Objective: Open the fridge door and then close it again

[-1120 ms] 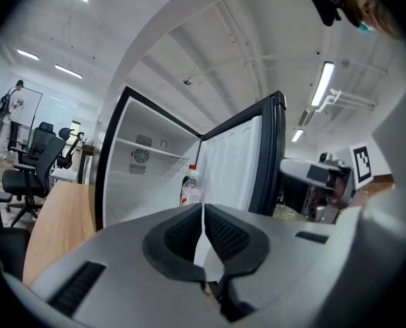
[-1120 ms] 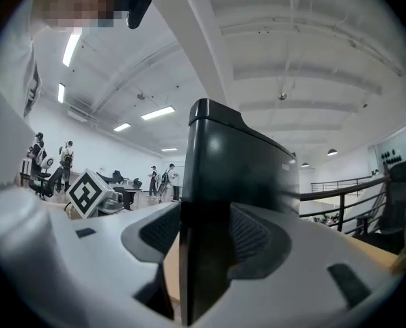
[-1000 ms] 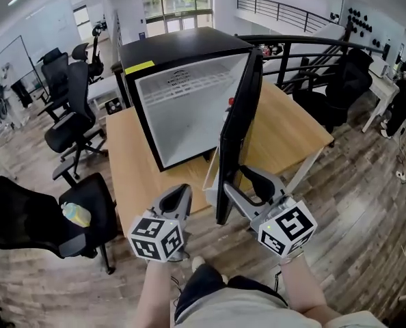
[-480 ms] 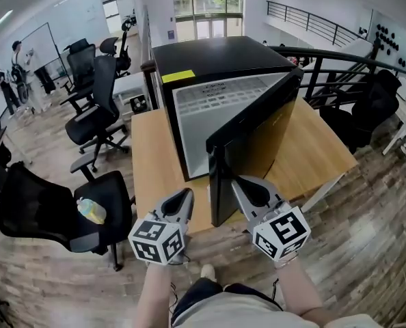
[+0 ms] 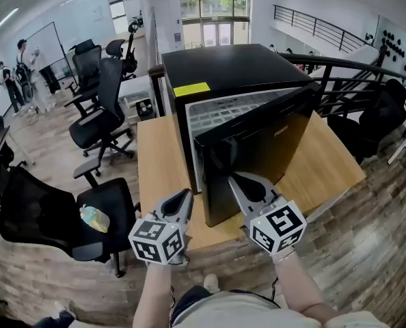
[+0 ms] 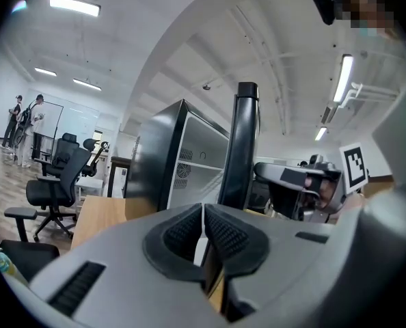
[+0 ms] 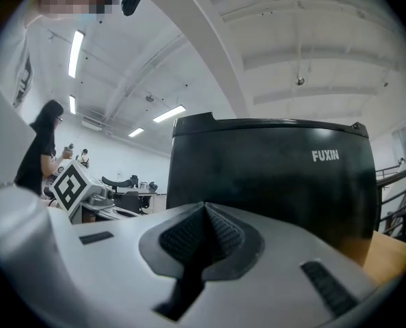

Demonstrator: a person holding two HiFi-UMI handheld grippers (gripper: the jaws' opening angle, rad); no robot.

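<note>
Head view: fridge (image 5: pixel 237 67) straight ahead of both my jaws, its door (image 5: pixel 258 156) partly ajar.
The fridge looks heavy and stiff on its table (image 5: pixel 155 156). The door, hinged beyond my right jaws, should swing easily, but its glossy face looks slippery. I'd push flat near the free edge, just ahead of my right gripper (image 5: pixel 234 179), whose jaws have just been closing and meet on nothing. My left gripper (image 5: pixel 184 195), beside that edge, is pressed together, also empty. The yellow label (image 5: pixel 191 89) is unreadable; the door reads "FUXIN" (image 7: pixel 325 156).
</note>
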